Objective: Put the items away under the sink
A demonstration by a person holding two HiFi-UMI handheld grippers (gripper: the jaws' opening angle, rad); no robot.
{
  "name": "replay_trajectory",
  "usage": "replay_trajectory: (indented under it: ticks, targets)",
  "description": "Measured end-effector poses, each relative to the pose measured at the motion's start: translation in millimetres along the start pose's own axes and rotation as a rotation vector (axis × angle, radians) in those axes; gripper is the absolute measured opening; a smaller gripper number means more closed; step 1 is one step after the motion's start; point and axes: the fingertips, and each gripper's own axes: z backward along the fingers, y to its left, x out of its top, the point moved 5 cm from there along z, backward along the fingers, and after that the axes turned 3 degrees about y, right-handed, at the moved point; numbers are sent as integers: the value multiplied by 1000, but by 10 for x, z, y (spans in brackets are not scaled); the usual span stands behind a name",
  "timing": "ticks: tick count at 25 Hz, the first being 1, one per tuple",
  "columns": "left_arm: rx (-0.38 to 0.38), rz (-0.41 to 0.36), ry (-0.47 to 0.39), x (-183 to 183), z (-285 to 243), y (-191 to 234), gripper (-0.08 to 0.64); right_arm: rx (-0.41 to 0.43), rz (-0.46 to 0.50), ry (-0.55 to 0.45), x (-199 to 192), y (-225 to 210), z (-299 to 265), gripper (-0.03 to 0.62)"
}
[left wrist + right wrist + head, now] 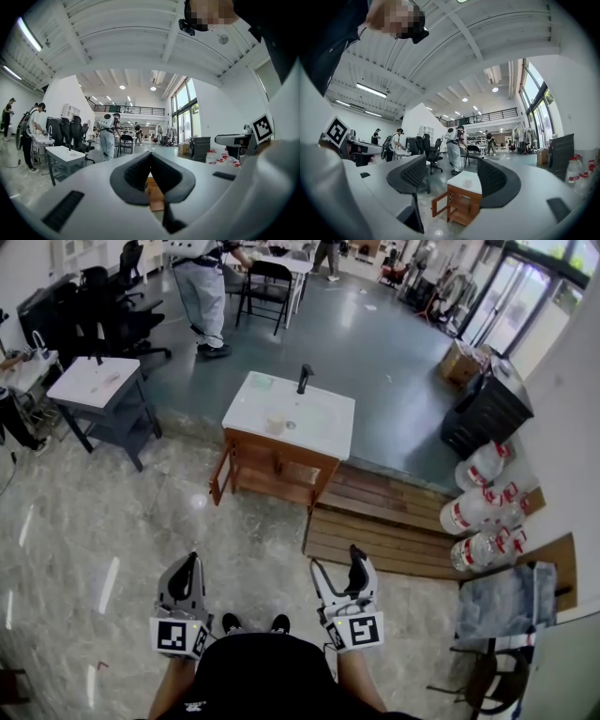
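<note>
Both grippers are held low, well short of the sink counter (330,432). The left gripper (190,563) is seen w/ jaws pressed together at the tips, nothing between them. The right gripper (337,561) is seen w/ jaws spread wide, empty.

One item is made out: a small pale cup (275,421) in the basin, toward the counter's left edge, apart from the faucet (303,379) at the back edge. The cabinet door (222,476) below the front-left corner is already swung open.

The cup is judged light, prob. thin-walled and easily tipped or crushed; material can't be told. It is best taken across its wall at mid-height, w/ a gentle squeeze.
</note>
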Motion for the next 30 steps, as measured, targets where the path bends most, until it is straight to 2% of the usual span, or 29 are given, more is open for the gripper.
replay_trajectory:
  ticks: [5,9,17,22,30]
  targets:
    - [3,0,5,-4,24,19,6,-11,-4,4,-6,-1,-6,422]
    - [0,2,5,-15,35,61,6,-7,-5,-10,9,32,-20,460]
    - [-19,7,9,2,81,132,6,-28,-27,-18,61,78,16,465]
    - [-72,40,22,-9,117,235,6,-59,-14,2,41,179,24,465]
    - [-114,-3,4,-4,149,491,6,-96,21,29,-22,405,61,465]
